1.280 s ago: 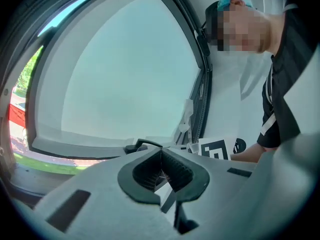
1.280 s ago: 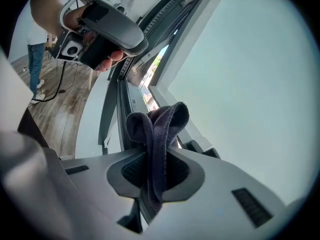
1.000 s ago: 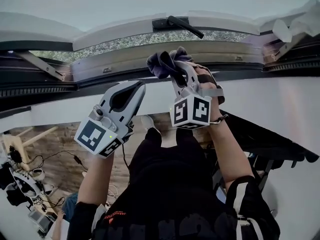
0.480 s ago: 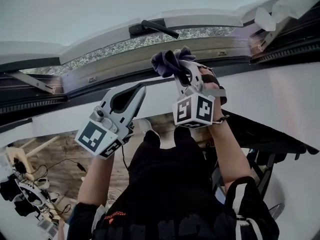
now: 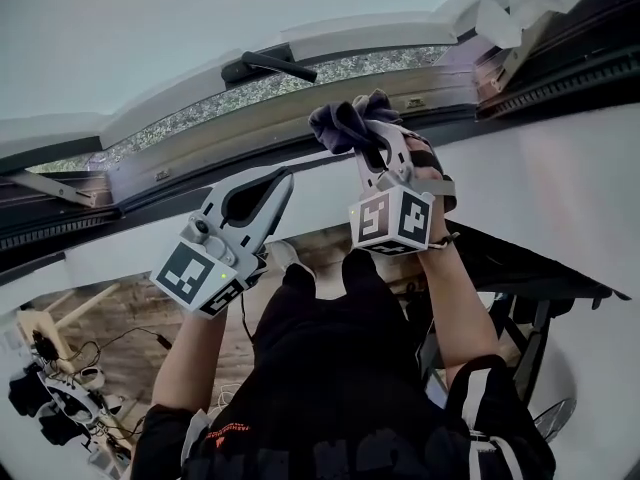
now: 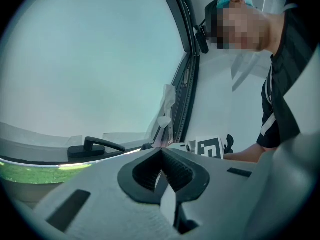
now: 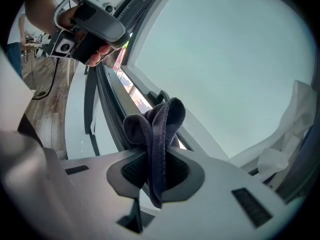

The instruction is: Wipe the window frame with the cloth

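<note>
Reference landmark for all positions: the black lever-shaped window handle point(image 5: 268, 65), mounted on the white top rail.

Far below and left of the handle: a tangle of dark cables point(image 5: 50, 398) on the brown wooden plank floor point(image 5: 110, 318) (too small to identify any item).

Below and slightly left of the handle: the grey-white left claw point(image 5: 281, 177), gripped in the person's left hand point(image 7: 97, 56), tips pointing up toward the handle. In the left gripper view, the left claw point(image 6: 161, 154) has its black ribbed pads point(image 6: 179, 171) pressed together with nothing between them. The handle point(image 6: 92, 146) lies beyond the tips and to their left.

Directly beneath the handle: the pale beige rail of the window frame point(image 5: 230, 136) runs on a slant. A strip of speckled glass point(image 5: 200, 116) lies between this rail and the handle.

Right of and below the handle: the right claw point(image 5: 378, 138) is pinching the dark grey-purple fabric cloth point(image 5: 345, 123). In the right gripper view, the right claw point(image 7: 156, 159) is clamped on the cloth point(image 7: 155, 124). The cloth is folded and bunched, with a loop standing above the jaws and a tail hanging below them. In the head view the cloth overlaps the lower edge of the window frame (actual contact cannot be judged from any view).

Far right of the handle: a crumpled white sheet point(image 5: 510, 13) sits at the frame's upper corner.
</note>
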Available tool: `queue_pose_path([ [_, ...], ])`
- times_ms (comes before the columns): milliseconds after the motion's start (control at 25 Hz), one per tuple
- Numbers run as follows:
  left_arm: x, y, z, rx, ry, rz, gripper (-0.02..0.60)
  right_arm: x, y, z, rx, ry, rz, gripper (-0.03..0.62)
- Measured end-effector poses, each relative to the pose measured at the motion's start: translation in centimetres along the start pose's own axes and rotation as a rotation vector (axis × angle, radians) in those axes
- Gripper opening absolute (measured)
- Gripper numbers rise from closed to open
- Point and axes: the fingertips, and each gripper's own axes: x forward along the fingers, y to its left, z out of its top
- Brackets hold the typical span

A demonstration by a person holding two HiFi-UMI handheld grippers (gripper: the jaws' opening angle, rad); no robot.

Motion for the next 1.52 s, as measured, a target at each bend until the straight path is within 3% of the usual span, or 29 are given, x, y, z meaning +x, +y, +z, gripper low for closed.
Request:
queue_pose_path([
  [680,6.4,-3.1,-0.6,0.005,0.030,-0.085,0.021,-1.9,-5.4,-7.7,0.092,0.075,-0.086,0.044],
  [1520,9.7,-5.0,-0.8,0.004,0.034,-0.120,0.021,-3.8,-10.9,-14.7,0.189,0.173,-0.185,0.043],
])
